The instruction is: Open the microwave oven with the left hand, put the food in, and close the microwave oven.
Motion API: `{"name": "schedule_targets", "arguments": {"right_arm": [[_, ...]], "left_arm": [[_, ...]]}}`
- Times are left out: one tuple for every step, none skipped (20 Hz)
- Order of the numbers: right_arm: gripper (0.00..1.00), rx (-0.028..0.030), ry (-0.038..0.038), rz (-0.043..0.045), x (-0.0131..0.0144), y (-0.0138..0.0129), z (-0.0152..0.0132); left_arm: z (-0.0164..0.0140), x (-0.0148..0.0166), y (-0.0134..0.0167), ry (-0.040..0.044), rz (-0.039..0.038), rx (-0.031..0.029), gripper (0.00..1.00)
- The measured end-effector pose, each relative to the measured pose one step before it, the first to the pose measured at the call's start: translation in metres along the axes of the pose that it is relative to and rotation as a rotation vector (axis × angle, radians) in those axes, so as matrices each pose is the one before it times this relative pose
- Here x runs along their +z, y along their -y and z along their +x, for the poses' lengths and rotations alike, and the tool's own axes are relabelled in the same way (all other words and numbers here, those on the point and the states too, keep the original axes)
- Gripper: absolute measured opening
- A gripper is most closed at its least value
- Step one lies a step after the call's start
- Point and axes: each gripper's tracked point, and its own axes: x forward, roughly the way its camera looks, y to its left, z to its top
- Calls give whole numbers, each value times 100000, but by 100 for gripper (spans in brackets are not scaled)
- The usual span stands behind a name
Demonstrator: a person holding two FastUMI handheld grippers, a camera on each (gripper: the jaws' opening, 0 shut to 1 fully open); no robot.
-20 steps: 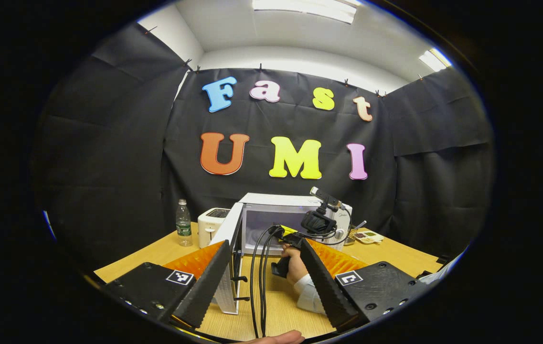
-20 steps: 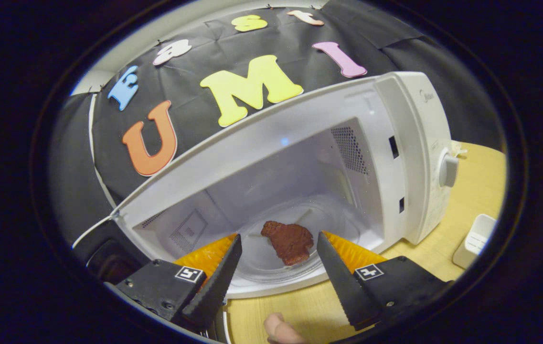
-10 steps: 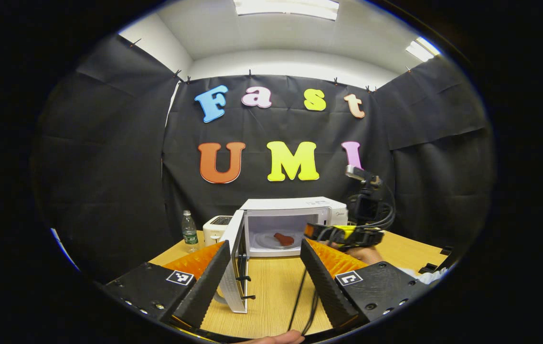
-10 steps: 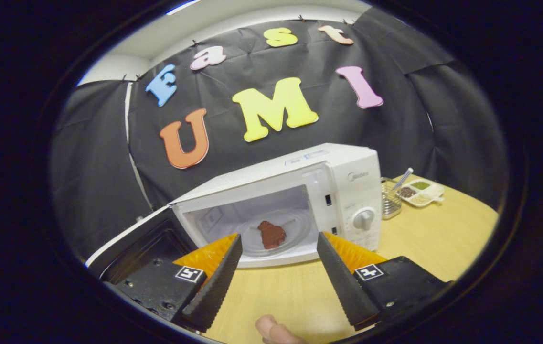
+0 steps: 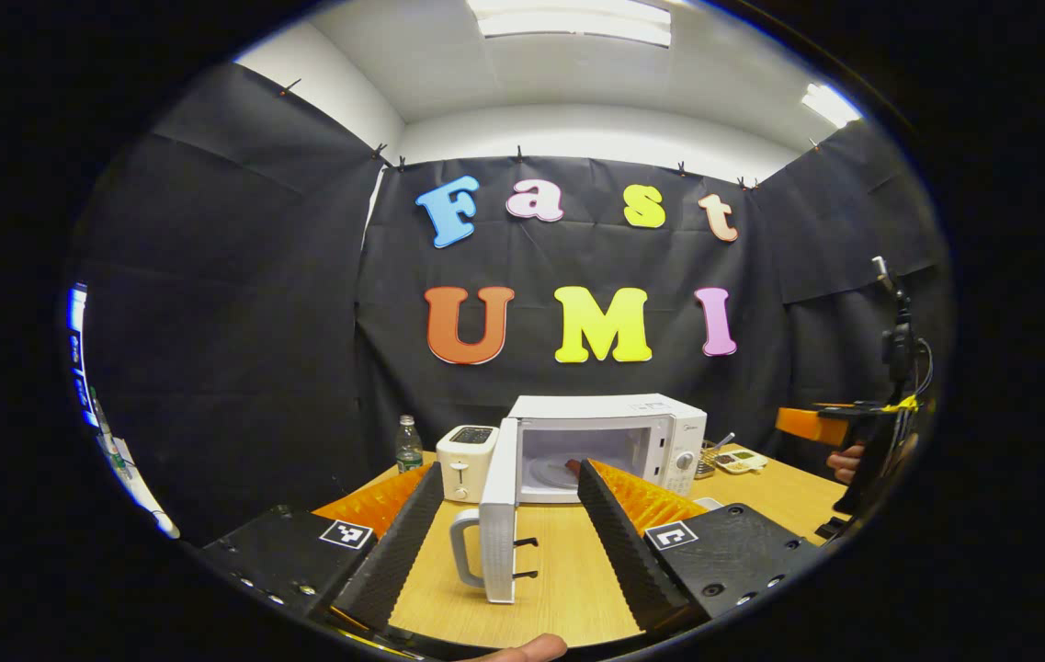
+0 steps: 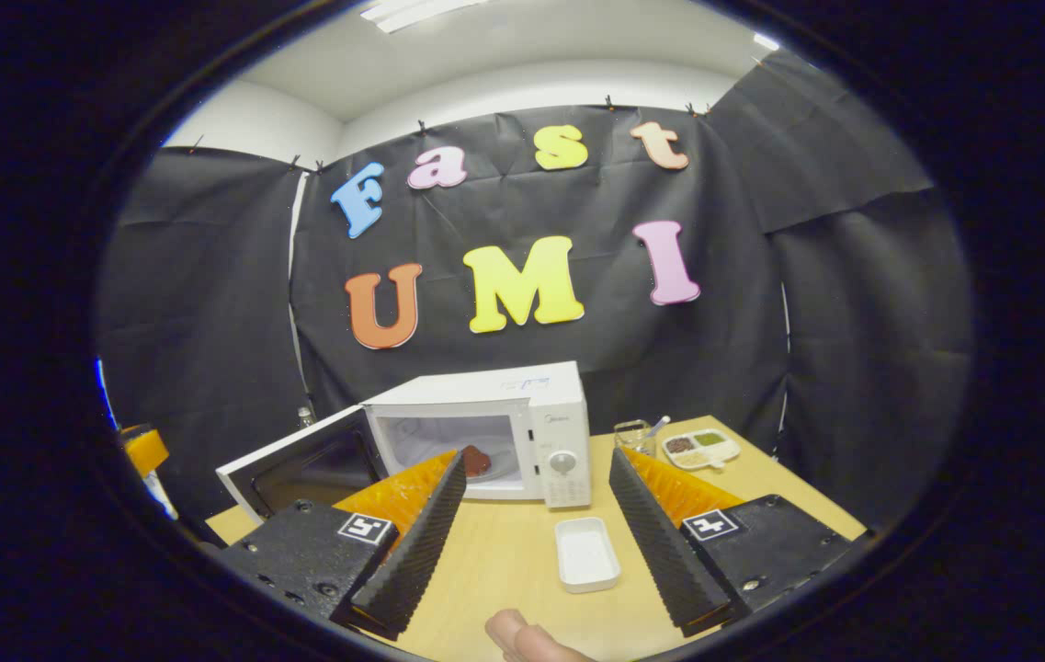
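The white microwave stands at the back of the wooden table with its door swung open. In the left gripper view the door is edge-on, and its handle lies between my open left gripper's fingers, farther off and untouched. A brown piece of food rests on the glass plate inside the microwave. My right gripper is open and holds nothing, well back from the oven. From the left gripper view it shows at the far right as the right gripper, held by a hand.
A white toaster and a water bottle stand left of the microwave. An empty white tray lies on the table in front of the oven. A divided dish and a glass jar sit at the back right.
The right gripper has drawn back out of the oven and away to the right, leaving the food on the plate. The left gripper view has swung, so the door stands edge-on between its fingers.
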Motion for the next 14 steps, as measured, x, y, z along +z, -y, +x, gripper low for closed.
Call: {"name": "schedule_targets", "arguments": {"right_arm": [[100, -483, 1673, -1491, 347, 858, -1529], [100, 322, 816, -707, 278, 769, -1485], [100, 582, 575, 154, 94, 612, -1308], [99, 437, 355, 1046, 73, 655, -1044], [100, 248, 444, 1292, -110, 583, -703], [99, -15, -359, 951, -199, 545, -600], [99, -162, -759, 154, -524, 589, -412], [99, -225, -531, -208, -243, 399, -244], [100, -233, -421, -151, -121, 295, -206], [100, 69, -62, 65, -55, 150, -94], [100, 133, 1186, 497, 349, 30, 27], [100, 341, 64, 81, 45, -75, -40], [100, 1220, 162, 237, -227, -301, -184], [100, 1608, -224, -218, -139, -527, 1]], "left_arm": [[-122, -65, -781, -151, -15, 1503, 92], [-63, -199, -794, -586, -254, 1379, 92], [-12, -333, -913, -847, -284, 1234, 92], [-61, -185, -911, -47, -989, 1434, 92], [210, -147, -797, -152, -1436, 719, 92], [304, -573, -785, -883, -1499, 867, 92], [339, -626, -748, -1187, -775, 1094, 81], [439, -552, -723, -579, -448, 639, 81], [526, -530, -363, -269, 11, -554, 92], [550, -38, -85, 1671, -493, -2165, 88], [1041, -562, 151, 670, 30, -4285, 70], [755, -691, 96, 216, -1584, -3026, 48], [977, -758, -823, -1317, -1170, 1045, 34], [814, -754, -1197, -727, -636, 1783, 21]]}}
